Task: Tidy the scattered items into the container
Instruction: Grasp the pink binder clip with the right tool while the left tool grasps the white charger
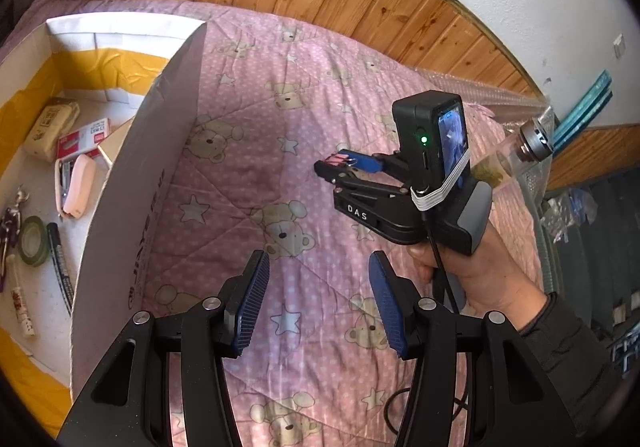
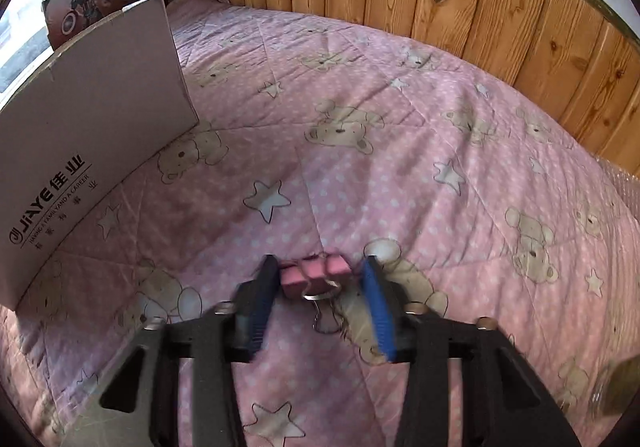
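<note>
Pink binder clips [image 2: 314,277] sit between the right gripper [image 2: 320,301] pads, which look not quite pressed on them. At ten o'clock stands the cardboard box [image 1: 132,175], already holding a stapler [image 1: 76,187] and tape [image 1: 34,241]. Left gripper [image 1: 318,301] hangs open, empty. Only these clips appear left on the quilt [image 2: 400,127].

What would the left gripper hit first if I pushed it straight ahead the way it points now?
Likely just the pink quilt. Nothing sits between the left gripper fingers; the cardboard box is off to its left, the right gripper to its right.
</note>
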Demonstrator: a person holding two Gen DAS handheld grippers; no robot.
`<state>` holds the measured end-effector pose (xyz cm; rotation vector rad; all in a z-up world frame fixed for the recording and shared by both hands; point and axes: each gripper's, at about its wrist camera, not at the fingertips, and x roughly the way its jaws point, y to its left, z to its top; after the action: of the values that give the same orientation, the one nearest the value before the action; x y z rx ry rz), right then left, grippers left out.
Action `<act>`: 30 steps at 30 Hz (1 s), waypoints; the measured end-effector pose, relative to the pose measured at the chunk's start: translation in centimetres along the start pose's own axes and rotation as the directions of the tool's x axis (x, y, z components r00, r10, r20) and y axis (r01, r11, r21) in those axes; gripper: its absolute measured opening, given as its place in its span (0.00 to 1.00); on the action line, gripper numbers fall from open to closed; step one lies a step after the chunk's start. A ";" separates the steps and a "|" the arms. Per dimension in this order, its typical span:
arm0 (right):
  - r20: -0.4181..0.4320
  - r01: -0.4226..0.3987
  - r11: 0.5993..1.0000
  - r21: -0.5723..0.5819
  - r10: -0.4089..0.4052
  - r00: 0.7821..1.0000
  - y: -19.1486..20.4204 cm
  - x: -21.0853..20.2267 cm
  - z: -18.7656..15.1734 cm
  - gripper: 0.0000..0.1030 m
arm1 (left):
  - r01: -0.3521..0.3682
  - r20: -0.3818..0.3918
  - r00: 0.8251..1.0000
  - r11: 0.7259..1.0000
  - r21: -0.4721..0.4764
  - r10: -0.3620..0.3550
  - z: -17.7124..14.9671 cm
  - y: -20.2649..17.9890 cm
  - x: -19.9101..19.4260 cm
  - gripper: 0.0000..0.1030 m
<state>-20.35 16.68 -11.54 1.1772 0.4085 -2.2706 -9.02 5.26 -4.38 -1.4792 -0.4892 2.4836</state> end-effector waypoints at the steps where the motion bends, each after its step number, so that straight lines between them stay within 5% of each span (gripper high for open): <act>1: 0.005 -0.011 1.000 0.013 0.011 1.000 -0.2 -0.2 -0.1 0.34 | 0.001 0.000 1.000 1.000 0.003 -0.001 0.2 -0.1 0.1 0.53; 7: 0.006 -0.045 0.985 0.164 0.045 0.999 -1.7 -3.9 -2.6 0.33 | 0.020 -0.026 0.999 0.999 0.036 -0.019 1.1 -2.5 1.9 0.53; 12: -0.104 -0.019 0.953 0.302 0.052 0.993 -4.1 -9.8 -9.0 0.33 | 0.077 -0.061 0.996 0.991 0.106 -0.071 2.3 -7.6 4.5 0.54; 17: -0.121 0.071 0.863 0.500 -0.011 0.993 -8.1 -16.7 -16.1 0.33 | 0.119 -0.122 0.988 0.969 0.217 -0.094 3.2 -14.9 9.7 0.56; 23: -0.056 0.079 0.724 0.685 -0.056 0.997 -11.1 -21.5 -20.6 0.33 | 0.048 -0.166 0.986 0.931 0.361 0.013 3.4 -21.5 17.8 0.56; 27: -0.026 0.102 0.711 0.696 -0.117 0.993 -11.8 -22.9 -20.4 0.33 | -0.017 -0.165 0.983 0.931 0.365 0.082 3.5 -22.3 22.3 0.55; 29: -0.027 0.115 0.714 0.691 -0.133 0.991 -12.0 -22.8 -20.2 0.33 | -0.029 -0.117 0.990 0.924 0.381 0.079 3.5 -22.5 22.1 0.31; 30: -0.025 0.115 0.713 0.692 -0.135 0.991 -12.1 -22.7 -20.2 0.33 | -0.029 -0.114 0.991 0.924 0.381 0.077 3.5 -22.3 22.0 0.30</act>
<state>-3.66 43.80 -4.24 1.4891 -0.4557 -2.6495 -22.36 32.75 -12.08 -1.4885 0.0575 2.3298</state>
